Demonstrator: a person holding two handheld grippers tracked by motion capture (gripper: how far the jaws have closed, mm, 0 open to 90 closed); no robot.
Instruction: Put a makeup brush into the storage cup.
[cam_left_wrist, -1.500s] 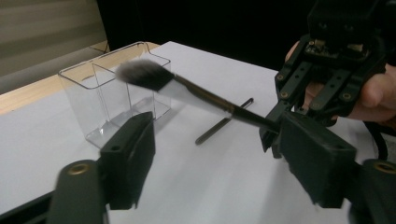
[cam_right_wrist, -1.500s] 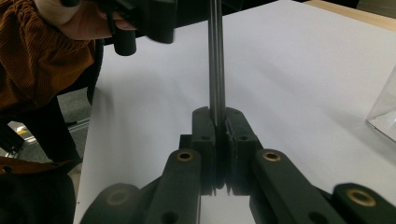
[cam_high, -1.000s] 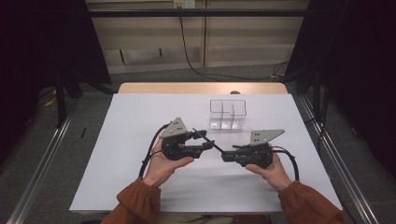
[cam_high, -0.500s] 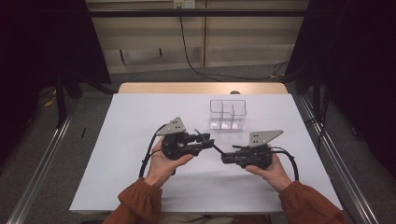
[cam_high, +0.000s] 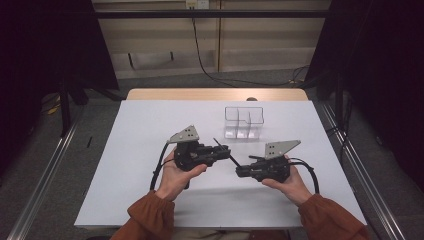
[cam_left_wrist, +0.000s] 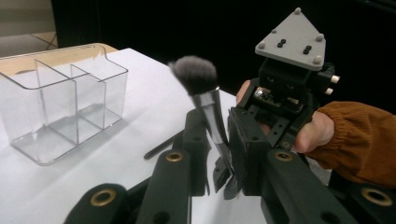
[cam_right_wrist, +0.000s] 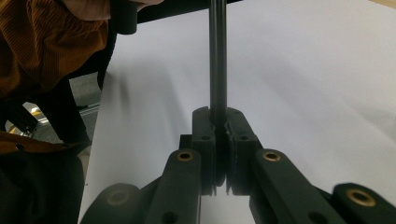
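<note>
Black unlabelled makeup brush (cam_left_wrist: 205, 100) between both grippers

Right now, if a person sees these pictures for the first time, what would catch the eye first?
First, the makeup brush held between both grippers above the middle of the white table: the left gripper has just been closing on it near the fluffy head, and the right gripper is shut on its dark handle. Next, the clear plastic organizer with open compartments, standing on the table beyond the hands.
</note>
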